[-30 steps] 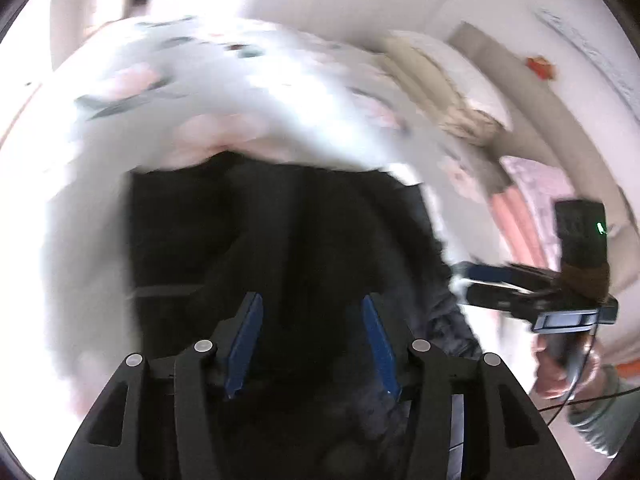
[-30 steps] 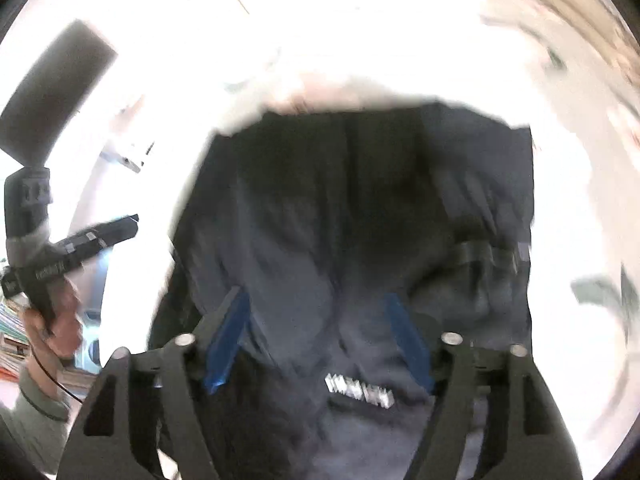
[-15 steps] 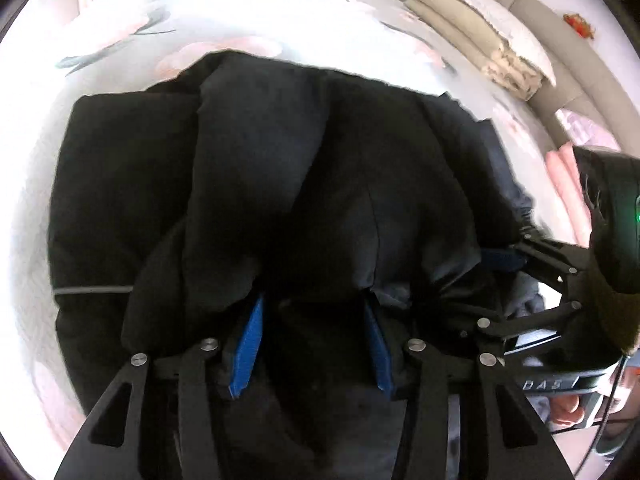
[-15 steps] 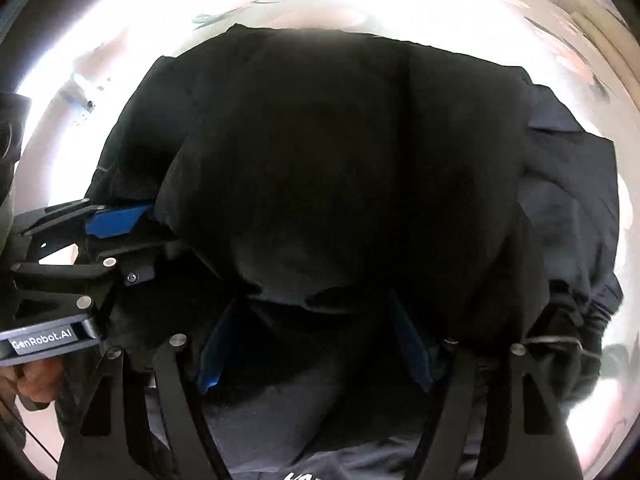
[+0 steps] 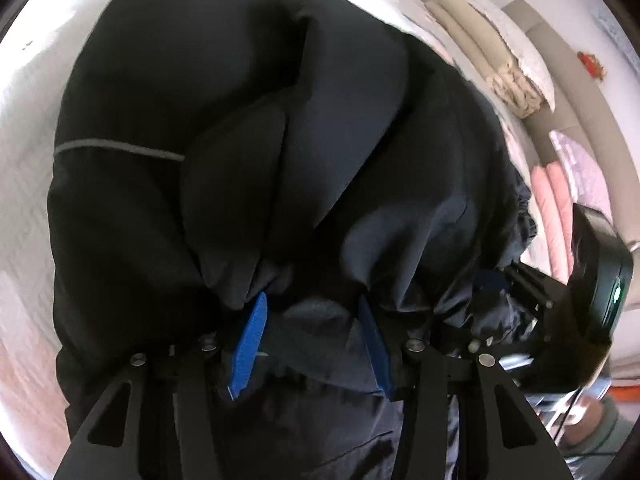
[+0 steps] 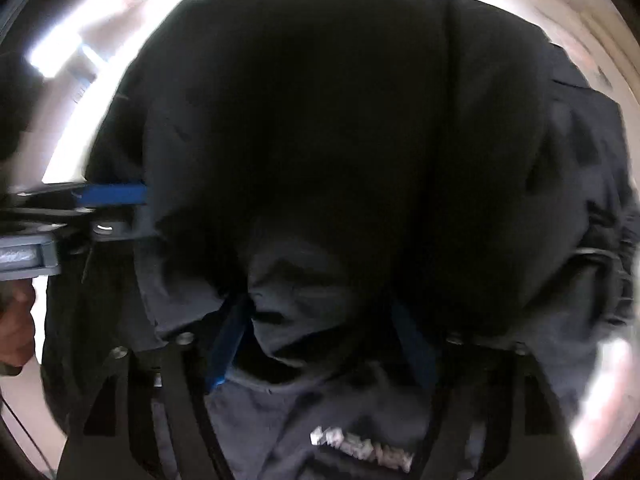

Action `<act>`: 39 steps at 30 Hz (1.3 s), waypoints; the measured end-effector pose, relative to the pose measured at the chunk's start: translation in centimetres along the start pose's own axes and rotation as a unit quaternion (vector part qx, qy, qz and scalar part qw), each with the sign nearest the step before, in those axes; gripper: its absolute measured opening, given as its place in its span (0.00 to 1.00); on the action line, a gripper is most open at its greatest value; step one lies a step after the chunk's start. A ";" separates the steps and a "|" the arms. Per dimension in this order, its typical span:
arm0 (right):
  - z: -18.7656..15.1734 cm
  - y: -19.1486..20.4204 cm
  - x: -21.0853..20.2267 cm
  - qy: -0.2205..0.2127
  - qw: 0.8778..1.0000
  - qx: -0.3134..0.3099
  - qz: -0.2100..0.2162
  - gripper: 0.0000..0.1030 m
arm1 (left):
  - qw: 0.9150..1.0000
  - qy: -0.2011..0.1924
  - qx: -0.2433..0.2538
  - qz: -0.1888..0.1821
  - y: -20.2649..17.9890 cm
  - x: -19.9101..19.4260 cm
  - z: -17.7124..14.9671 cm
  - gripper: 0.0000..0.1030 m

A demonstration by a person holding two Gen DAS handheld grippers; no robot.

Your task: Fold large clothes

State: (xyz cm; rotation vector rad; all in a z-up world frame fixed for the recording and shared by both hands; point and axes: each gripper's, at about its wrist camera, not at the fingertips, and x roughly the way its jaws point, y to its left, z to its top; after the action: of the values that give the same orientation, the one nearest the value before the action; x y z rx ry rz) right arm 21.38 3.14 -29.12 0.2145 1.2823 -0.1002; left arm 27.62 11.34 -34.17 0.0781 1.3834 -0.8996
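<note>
Black jacket [image 5: 248, 128] bunched on floral bedspread [image 5: 24, 92], filling both wrist views. Left gripper [image 5: 310, 316] spread wide, fabric draped between blue pads, grip unclear. Right gripper [image 6: 324, 328] likewise wide, cloth heaped between fingers, hold unclear. Folded bedding [image 5: 500, 64] stacked beyond.

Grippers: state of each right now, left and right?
Left gripper: fingers apart, black jacket bunched between them; grip cannot be told.
Right gripper: fingers apart, same jacket draped between; cannot tell.
</note>
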 end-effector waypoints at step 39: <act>-31.8 -11.4 -15.7 0.021 0.971 0.239 0.016 0.78 | 0.955 -0.046 -0.269 0.114 7.0 -16.8 -32.8 0.54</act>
State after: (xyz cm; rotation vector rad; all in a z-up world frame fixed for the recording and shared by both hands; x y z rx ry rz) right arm -15.15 -1.87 -23.78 0.6530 1.2813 -0.3806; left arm 6.56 42.19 -30.66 -0.2142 1.4548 -0.3110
